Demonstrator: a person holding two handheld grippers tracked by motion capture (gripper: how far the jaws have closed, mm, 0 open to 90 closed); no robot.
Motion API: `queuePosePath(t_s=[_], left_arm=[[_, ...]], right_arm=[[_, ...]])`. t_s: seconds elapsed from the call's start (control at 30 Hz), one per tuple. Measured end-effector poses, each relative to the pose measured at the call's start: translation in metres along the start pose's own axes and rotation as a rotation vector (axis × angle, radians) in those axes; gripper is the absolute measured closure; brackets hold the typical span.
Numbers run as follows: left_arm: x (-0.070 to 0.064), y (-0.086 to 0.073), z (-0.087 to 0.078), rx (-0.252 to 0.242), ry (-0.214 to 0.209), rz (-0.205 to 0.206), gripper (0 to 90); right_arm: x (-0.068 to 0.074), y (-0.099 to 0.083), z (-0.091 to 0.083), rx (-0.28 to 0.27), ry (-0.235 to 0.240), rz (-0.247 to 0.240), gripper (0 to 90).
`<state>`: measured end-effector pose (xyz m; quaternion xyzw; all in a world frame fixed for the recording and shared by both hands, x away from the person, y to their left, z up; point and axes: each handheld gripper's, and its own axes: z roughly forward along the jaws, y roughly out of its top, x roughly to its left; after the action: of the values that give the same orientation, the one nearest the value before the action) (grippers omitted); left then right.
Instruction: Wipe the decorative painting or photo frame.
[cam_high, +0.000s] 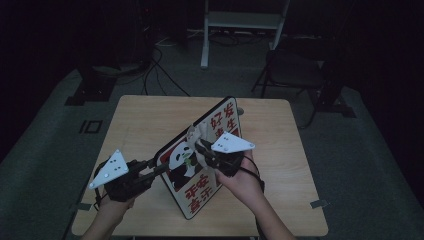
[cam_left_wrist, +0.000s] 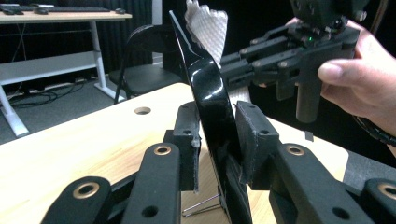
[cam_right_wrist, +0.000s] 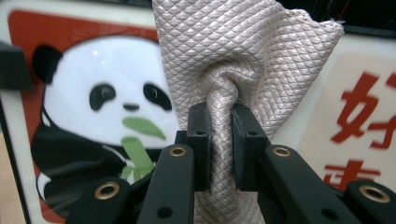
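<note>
Wiping step: the left hand-held gripper (cam_left_wrist: 217, 154) pinches the sign's (cam_high: 200, 160) edge, holding it tilted on the counter (cam_high: 145, 120). The right hand-held gripper (cam_right_wrist: 219, 128) pinches a cloth (cam_right_wrist: 238, 56) against the panda face; the next move likely calls for steady strokes across the glossy front.

A panda sign board (cam_high: 200, 155) stands tilted on its edge near the middle of the surface (cam_high: 145, 120), running from the near side toward the far right. The left hand-held gripper (cam_high: 159, 169) comes in from the near left and clamps the board's left edge between its jaws. The right hand-held gripper (cam_high: 200, 148) sits in front of the board's printed face, pinching a cloth (cam_right_wrist: 233, 60) that lies against that face. A chair (cam_high: 295, 70) stands on the floor beyond the surface's far right corner.
</note>
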<state>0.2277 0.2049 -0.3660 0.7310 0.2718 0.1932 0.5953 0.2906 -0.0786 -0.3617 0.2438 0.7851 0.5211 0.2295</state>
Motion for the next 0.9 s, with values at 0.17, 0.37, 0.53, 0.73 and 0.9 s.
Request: queuePosePath(t_s=[0.17,0.37,0.53,0.73,0.9], left_arm=[[-0.001,0.000,0.000,0.000,0.003,0.006,72.2],[-0.001,0.000,0.000,0.000,0.001,0.006,72.1],[-0.001,0.000,0.000,-0.002,-0.001,0.005,72.1],[-0.002,0.000,0.000,-0.001,0.000,0.007,72.0],[-0.002,0.000,0.000,-0.002,0.000,0.007,72.0]], right_arm=[[0.000,-0.008,0.000,0.015,-0.004,0.005,79.6],[0.001,-0.021,0.001,0.039,-0.003,0.018,79.6],[0.000,-0.033,0.002,0.059,0.003,0.035,79.6],[0.000,-0.048,0.003,0.094,0.009,0.050,79.6],[0.000,-0.059,0.004,0.121,0.010,0.060,79.6]])
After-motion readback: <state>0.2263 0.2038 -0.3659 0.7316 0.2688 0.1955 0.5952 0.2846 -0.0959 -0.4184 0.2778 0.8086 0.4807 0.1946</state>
